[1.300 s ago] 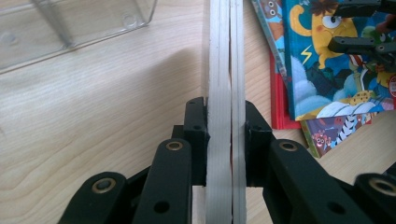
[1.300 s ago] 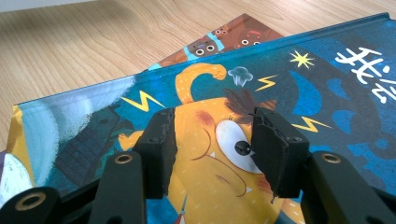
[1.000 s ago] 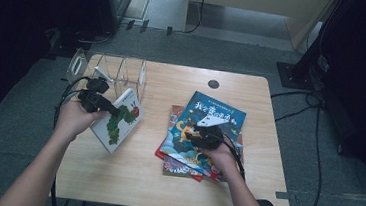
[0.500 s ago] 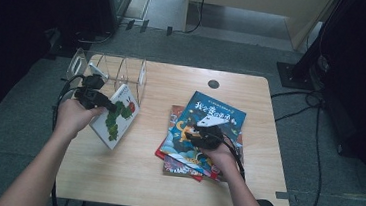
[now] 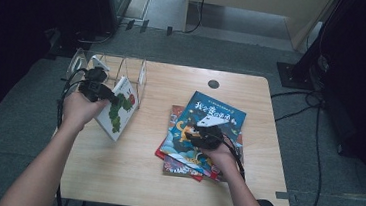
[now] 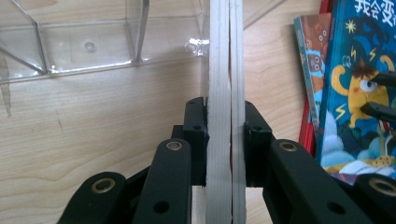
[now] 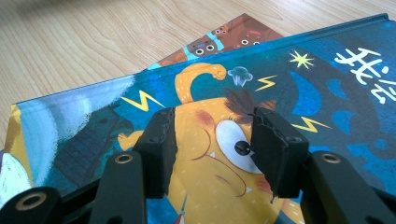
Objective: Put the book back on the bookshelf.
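Note:
My left gripper (image 5: 107, 96) (image 6: 219, 121) is shut on a white picture book (image 5: 118, 108) (image 6: 219, 70), held upright on its edge just in front of the clear divider rack (image 5: 123, 70) (image 6: 93, 44). The book's white page edges run up between the jaws in the left gripper view. My right gripper (image 5: 199, 133) (image 7: 212, 144) stands open, its pads resting down on the blue book (image 5: 209, 120) (image 7: 261, 107) that tops a stack of books at the table's right. Nothing is pinched between its jaws.
The stack holds a red-edged book (image 5: 166, 152) and another cartoon cover (image 7: 219, 39) under the blue one. A round cable hole (image 5: 213, 84) lies near the table's far edge. Bare wood (image 5: 129, 173) spreads across the front of the table.
The left hand with the white book has shifted a little left and back toward the rack, and the book stands more upright. The right hand has stayed put.

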